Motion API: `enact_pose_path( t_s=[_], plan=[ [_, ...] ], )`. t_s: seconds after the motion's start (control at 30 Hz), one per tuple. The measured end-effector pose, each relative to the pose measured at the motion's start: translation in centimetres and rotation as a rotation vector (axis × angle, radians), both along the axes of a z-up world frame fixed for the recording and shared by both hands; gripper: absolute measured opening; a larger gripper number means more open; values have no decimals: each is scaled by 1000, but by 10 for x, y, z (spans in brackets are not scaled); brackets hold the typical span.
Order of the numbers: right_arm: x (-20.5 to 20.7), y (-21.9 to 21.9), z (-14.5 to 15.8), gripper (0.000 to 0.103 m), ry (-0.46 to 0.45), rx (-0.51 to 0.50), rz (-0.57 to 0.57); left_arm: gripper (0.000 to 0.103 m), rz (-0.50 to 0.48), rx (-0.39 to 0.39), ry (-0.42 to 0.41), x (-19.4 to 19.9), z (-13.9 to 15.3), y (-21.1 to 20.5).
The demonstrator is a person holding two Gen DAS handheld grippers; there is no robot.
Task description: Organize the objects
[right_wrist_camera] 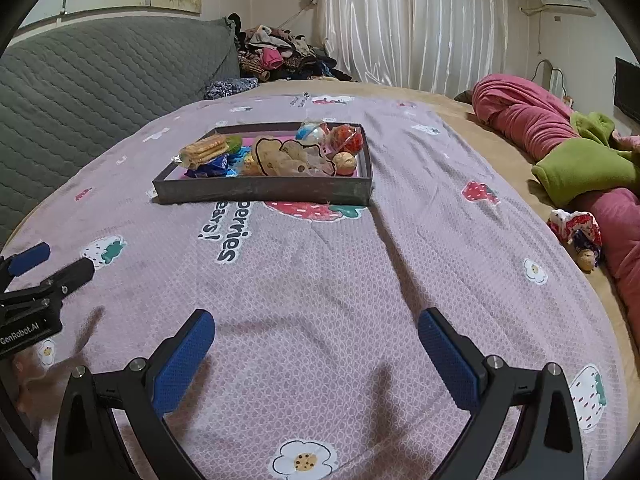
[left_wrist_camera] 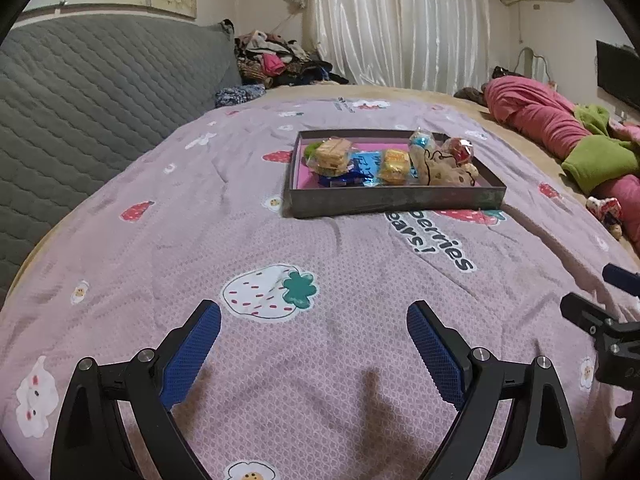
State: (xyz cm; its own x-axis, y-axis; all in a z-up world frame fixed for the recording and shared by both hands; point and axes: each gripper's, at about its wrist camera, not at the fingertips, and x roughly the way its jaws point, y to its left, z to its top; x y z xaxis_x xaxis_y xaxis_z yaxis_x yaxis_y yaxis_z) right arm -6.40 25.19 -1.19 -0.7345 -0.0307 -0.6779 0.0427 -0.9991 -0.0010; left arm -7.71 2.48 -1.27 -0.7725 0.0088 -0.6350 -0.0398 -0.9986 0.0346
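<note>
Both tools parked low over the bed, snacks sitting in the tray

Left wrist view: the left tool [left_wrist_camera: 314,328] is spread wide with nothing in it, hovering over the pink strawberry blanket [left_wrist_camera: 280,240]. The tray [left_wrist_camera: 394,200] sits well ahead, holding the wrapped snacks [left_wrist_camera: 394,166] all together, so I'd guess most of the sorting is done. Right wrist view: the right tool [right_wrist_camera: 316,334] is gaping and empty too, tray up ahead to the left. One small toy [right_wrist_camera: 578,234] lies off the blanket by the pink bedding [right_wrist_camera: 524,116], maybe a leftover, can't tell.
</note>
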Motion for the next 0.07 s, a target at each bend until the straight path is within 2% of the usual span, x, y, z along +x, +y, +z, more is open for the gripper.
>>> enact_pose_path(
  t_s=[0.07],
  plan=[
    [0, 0, -1, 103, -2, 1, -1, 95, -4, 7, -7, -1, 0, 0]
  ],
)
